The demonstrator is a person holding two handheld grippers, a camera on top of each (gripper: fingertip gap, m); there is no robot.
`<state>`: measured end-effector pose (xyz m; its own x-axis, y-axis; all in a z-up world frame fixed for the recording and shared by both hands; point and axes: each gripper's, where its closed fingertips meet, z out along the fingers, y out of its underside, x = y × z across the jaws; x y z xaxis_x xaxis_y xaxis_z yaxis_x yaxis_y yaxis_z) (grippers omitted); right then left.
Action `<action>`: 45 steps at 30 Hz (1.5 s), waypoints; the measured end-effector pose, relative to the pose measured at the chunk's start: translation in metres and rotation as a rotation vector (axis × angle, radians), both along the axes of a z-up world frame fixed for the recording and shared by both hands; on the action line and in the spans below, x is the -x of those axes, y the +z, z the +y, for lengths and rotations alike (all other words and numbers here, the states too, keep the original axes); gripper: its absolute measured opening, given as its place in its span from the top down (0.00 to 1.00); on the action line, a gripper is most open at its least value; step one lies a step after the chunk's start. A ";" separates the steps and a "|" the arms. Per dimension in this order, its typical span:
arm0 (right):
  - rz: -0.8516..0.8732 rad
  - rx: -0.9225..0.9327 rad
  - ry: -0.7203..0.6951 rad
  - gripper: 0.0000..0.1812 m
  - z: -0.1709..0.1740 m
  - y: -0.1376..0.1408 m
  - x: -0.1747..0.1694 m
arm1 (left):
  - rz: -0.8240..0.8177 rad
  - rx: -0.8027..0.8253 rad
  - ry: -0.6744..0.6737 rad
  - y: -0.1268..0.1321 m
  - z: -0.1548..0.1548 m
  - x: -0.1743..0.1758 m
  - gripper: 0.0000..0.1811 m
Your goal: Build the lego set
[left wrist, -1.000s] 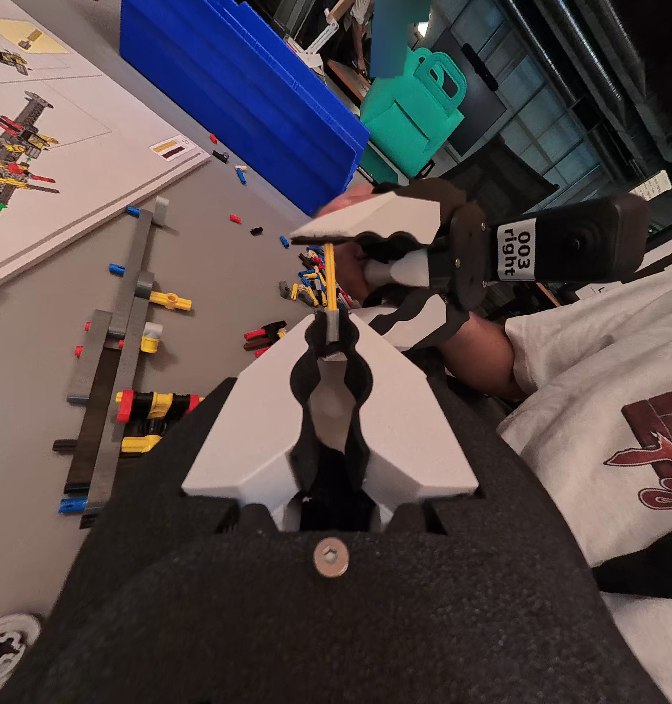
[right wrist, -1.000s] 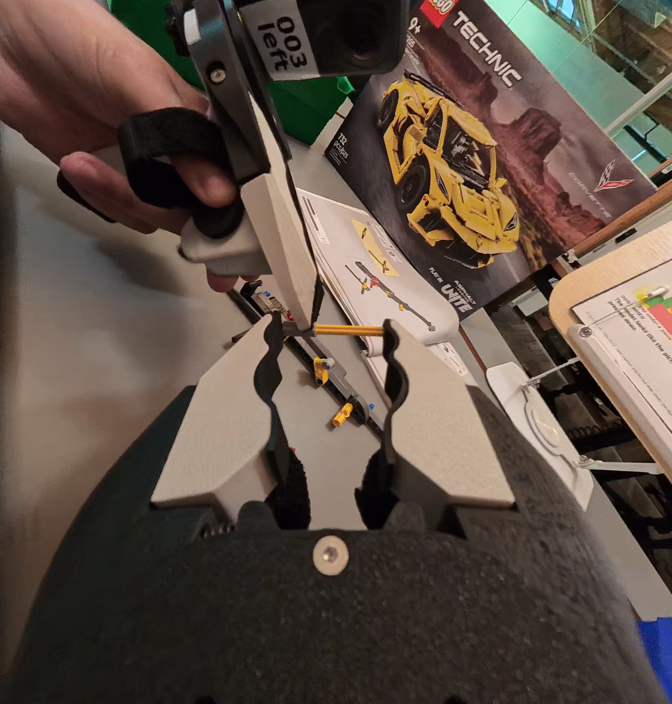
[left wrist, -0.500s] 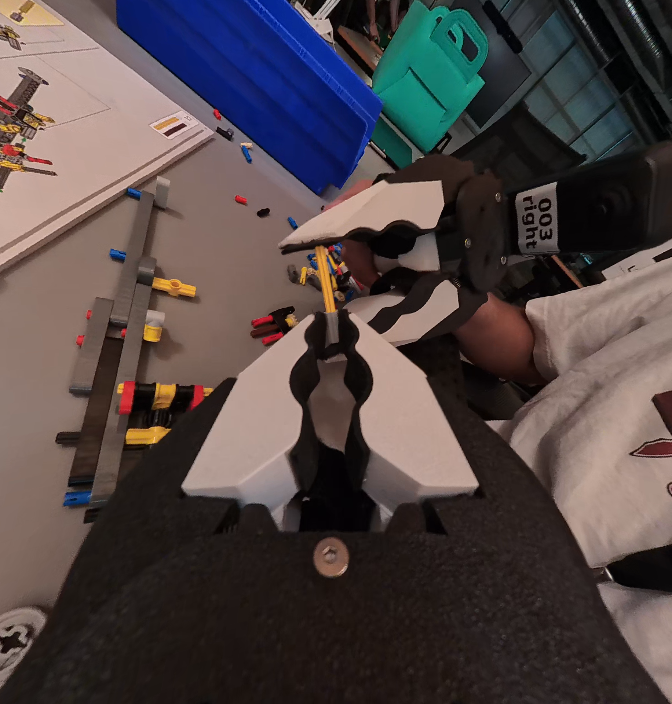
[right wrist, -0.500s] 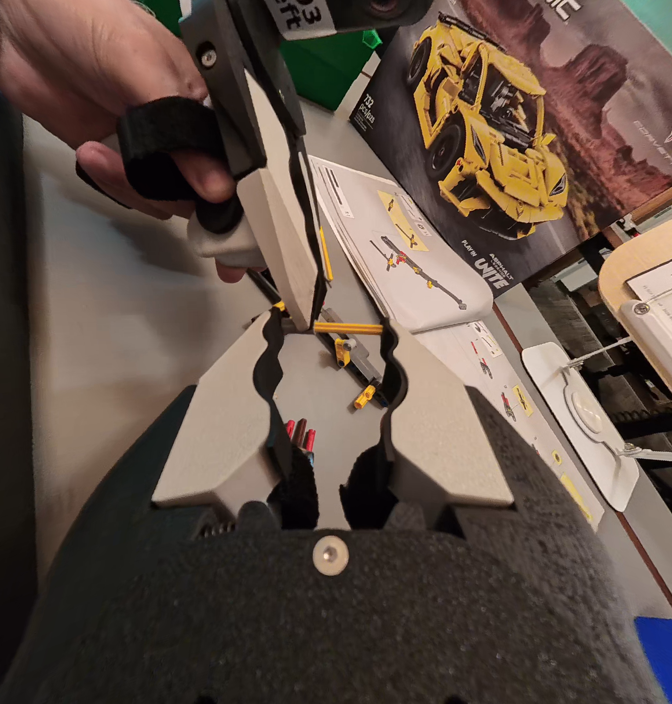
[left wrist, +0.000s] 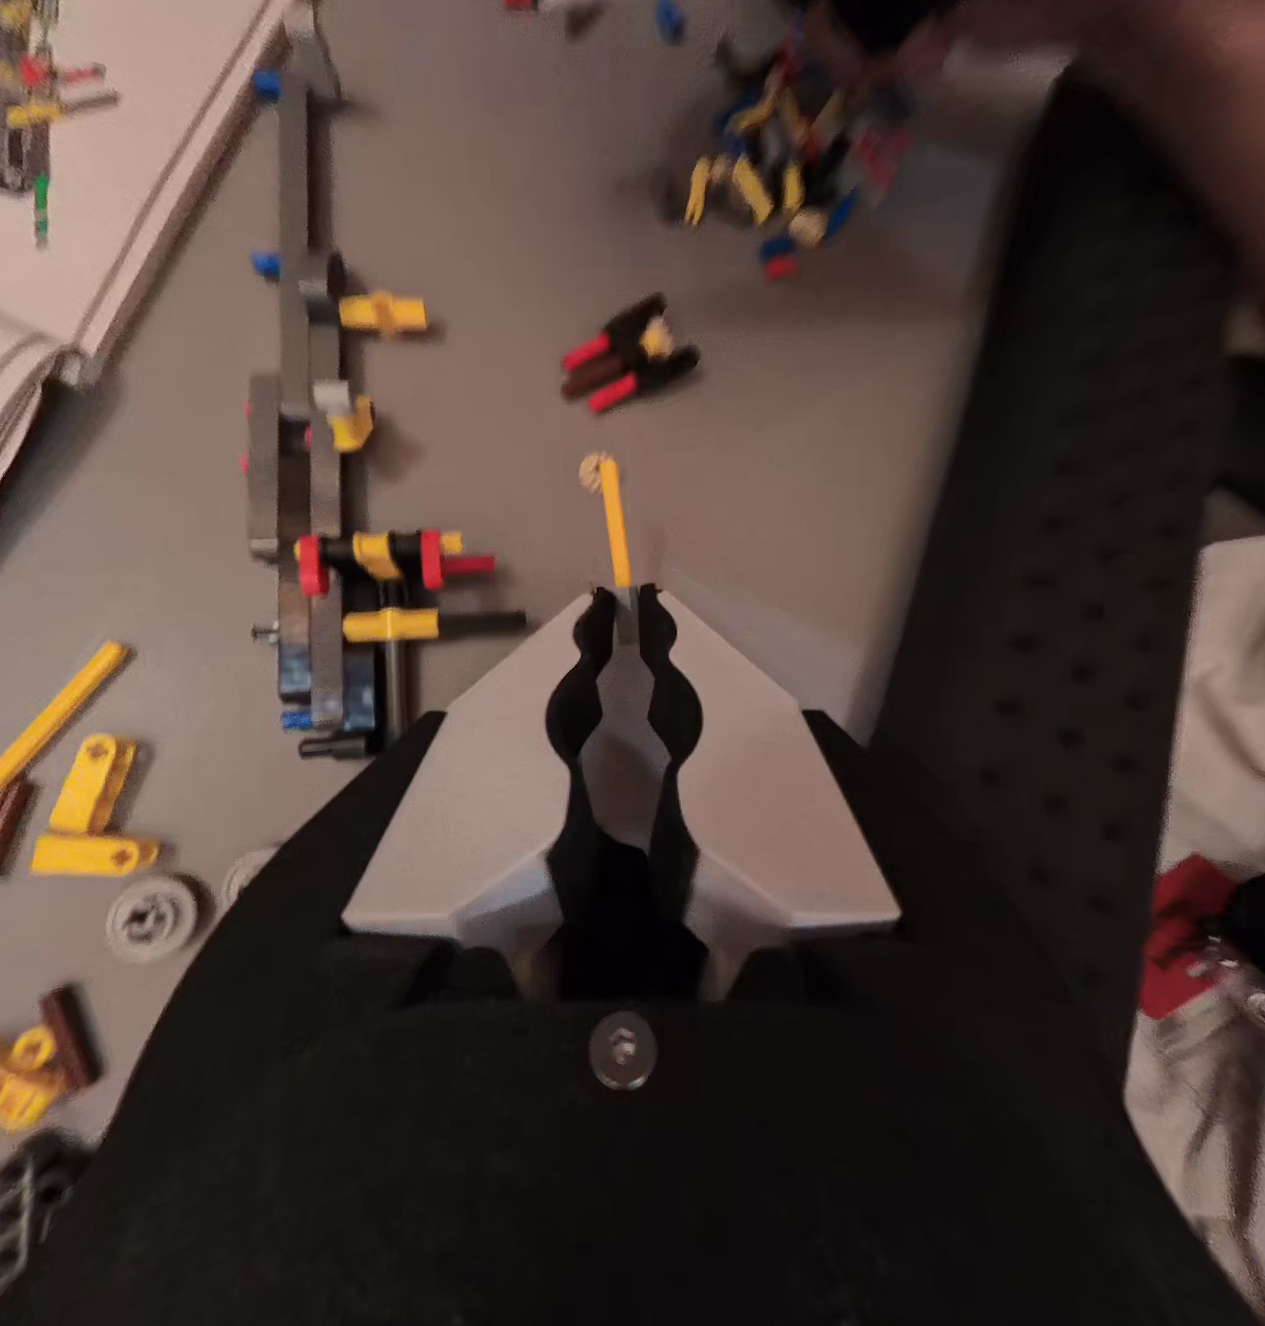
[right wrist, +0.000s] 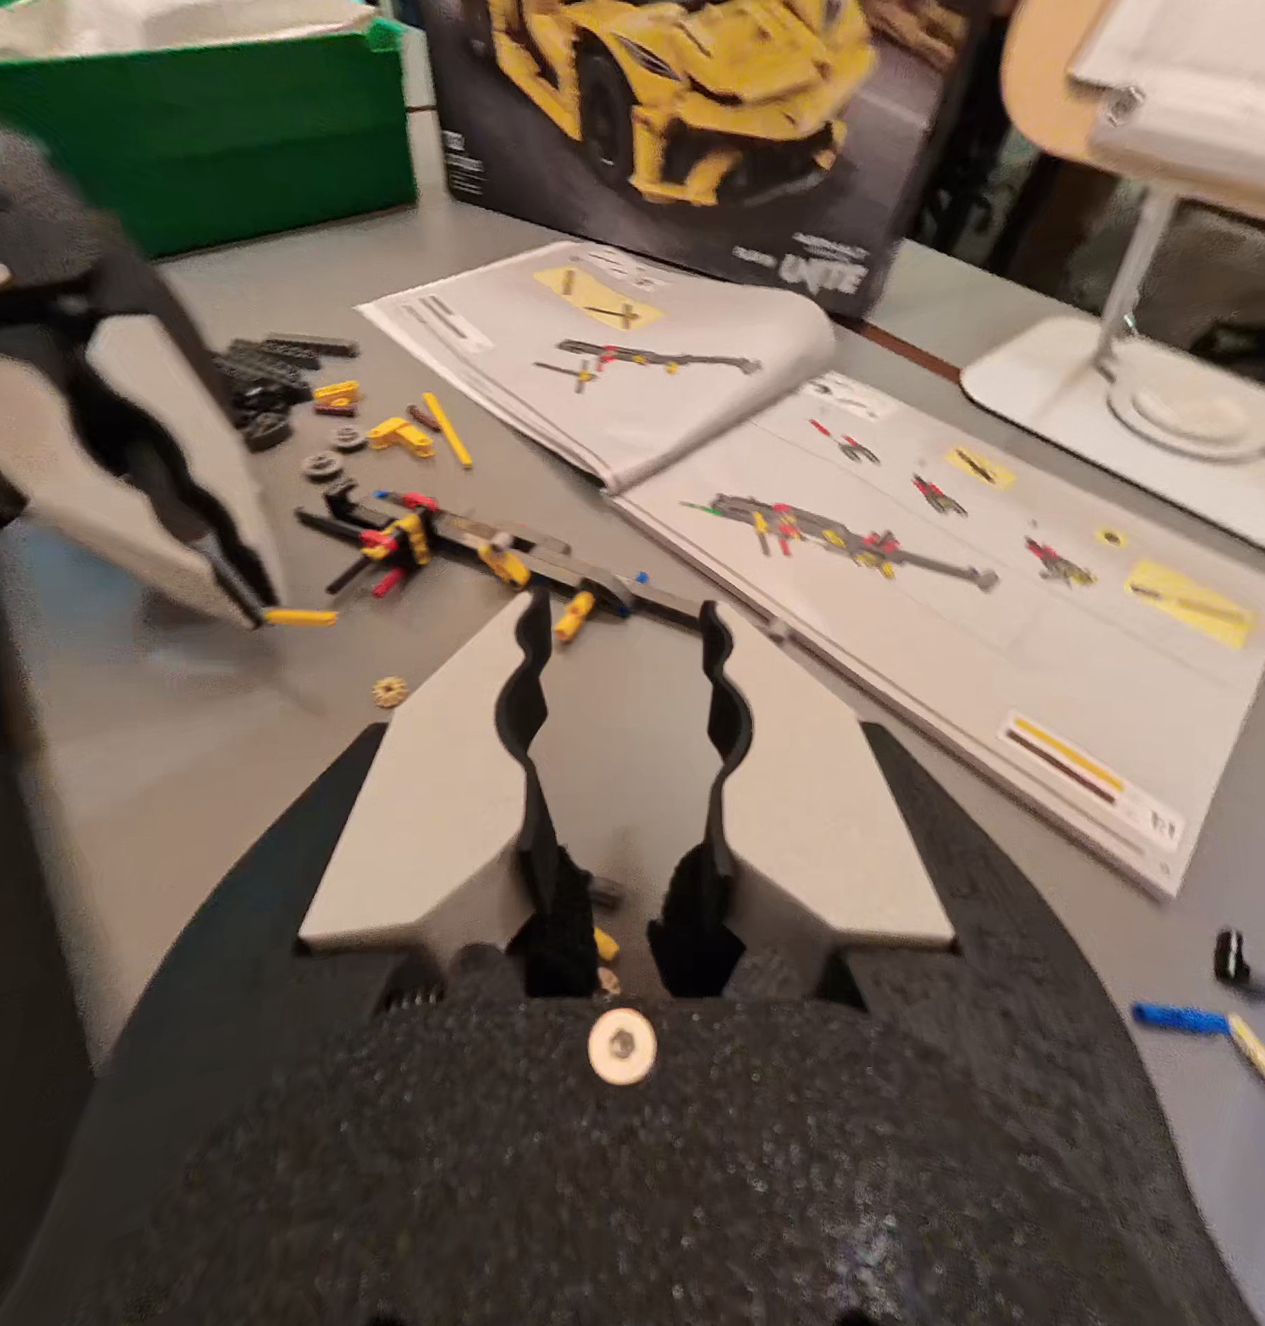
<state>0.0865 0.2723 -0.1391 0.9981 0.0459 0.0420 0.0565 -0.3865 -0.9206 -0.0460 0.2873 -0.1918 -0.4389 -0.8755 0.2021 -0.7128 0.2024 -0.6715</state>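
My left gripper (left wrist: pixel 626 595) is shut on a small grey connector (left wrist: pixel 628 616), and a yellow axle (left wrist: pixel 612 524) sticks forward out of it. In the right wrist view the left gripper (right wrist: pixel 253 610) hangs low over the table at the left, with the axle (right wrist: pixel 299 617) pointing right. My right gripper (right wrist: pixel 619 610) is open and empty, apart from the axle. A small tan gear (left wrist: pixel 595 470) lies on the table by the axle's tip; it also shows in the right wrist view (right wrist: pixel 389 691). The long grey Lego assembly (left wrist: pixel 307 430) (right wrist: pixel 472 545) lies beyond it.
The open instruction booklet (right wrist: pixel 759 466) lies to the right, with the set's box (right wrist: pixel 687 129) and a green bin (right wrist: pixel 185 136) behind. Loose pieces lie in a pile (left wrist: pixel 780 172). A red-black sub-assembly (left wrist: pixel 626 355), yellow parts (left wrist: pixel 88 811) and a white stand base (right wrist: pixel 1117 402) are nearby. My hands' fingertips stand some 15 cm from each other. The small tan gear (left wrist: pixel 595 470) lies around 5 cm away from my left fingertips. Look for it in the right wrist view (right wrist: pixel 390 685) too.
My right gripper has left the yellow axle and drawn back from it. Both grippers have tilted down toward the table. The left one still holds the connector and axle. Both views are blurred.
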 end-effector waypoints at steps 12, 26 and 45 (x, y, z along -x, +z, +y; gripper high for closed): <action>-0.012 0.277 0.082 0.77 -0.015 -0.044 0.019 | 0.092 -0.075 0.024 -0.016 -0.019 0.015 0.97; -0.076 0.423 0.209 0.82 -0.033 -0.071 0.057 | 0.108 -0.105 0.045 -0.020 -0.018 0.014 0.97; -0.035 0.453 0.135 0.87 -0.021 -0.071 0.072 | 0.057 -0.161 0.060 -0.020 -0.007 0.025 0.97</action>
<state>0.0142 0.2511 -0.2105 0.9802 0.1967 0.0217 0.1622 -0.7360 -0.6573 -0.0706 0.2805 -0.2118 -0.3770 -0.9227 0.0801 -0.7627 0.2602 -0.5920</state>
